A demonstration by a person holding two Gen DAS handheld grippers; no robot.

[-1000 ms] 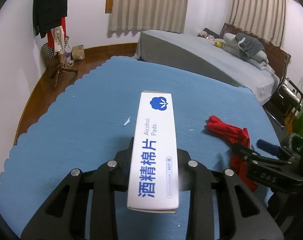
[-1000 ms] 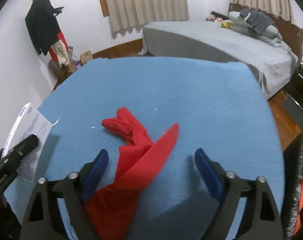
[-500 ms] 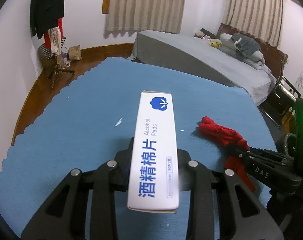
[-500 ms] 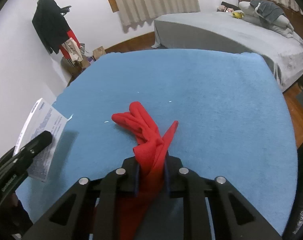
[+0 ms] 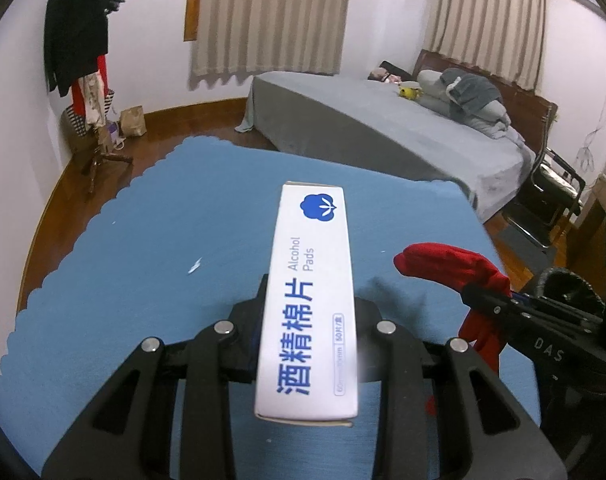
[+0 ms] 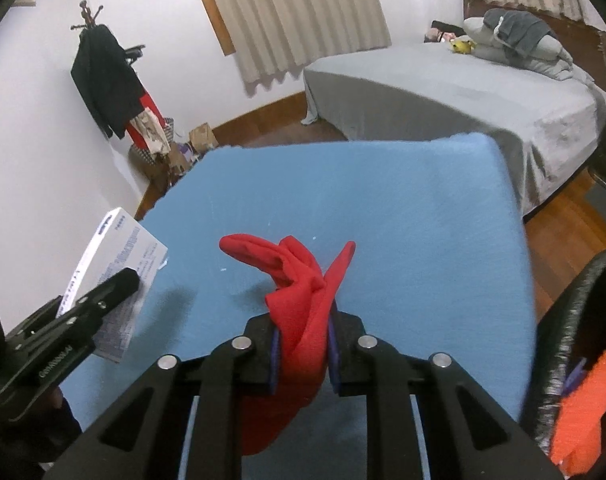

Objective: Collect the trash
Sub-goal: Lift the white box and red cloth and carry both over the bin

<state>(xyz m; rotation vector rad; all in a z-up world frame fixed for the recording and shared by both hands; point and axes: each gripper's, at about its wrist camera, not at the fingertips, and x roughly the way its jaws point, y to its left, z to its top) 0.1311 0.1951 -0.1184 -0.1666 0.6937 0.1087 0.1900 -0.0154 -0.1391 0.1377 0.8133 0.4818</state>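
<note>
My left gripper (image 5: 309,332) is shut on a long white box of alcohol pads (image 5: 313,280), held lengthwise above the blue table cloth (image 5: 151,264). The same box (image 6: 119,268) and left gripper (image 6: 103,296) show at the left of the right wrist view. My right gripper (image 6: 301,344) is shut on a crumpled red cloth (image 6: 299,280), whose free ends stick up and forward over the cloth-covered table (image 6: 403,220). In the left wrist view the red cloth (image 5: 451,268) hangs from the right gripper (image 5: 499,304) at the right.
A small white scrap (image 5: 194,266) lies on the blue cloth left of the box. Beyond the table stand a grey bed (image 5: 383,128), a coat rack (image 5: 83,60) with clothes, a paper bag (image 5: 133,120) and a black chair (image 5: 551,188). An orange item (image 6: 583,400) sits at the lower right.
The right gripper's jaws closed on the red cloth and lifted it off the table. Both grippers rose; the left one kept its hold on the box.
</note>
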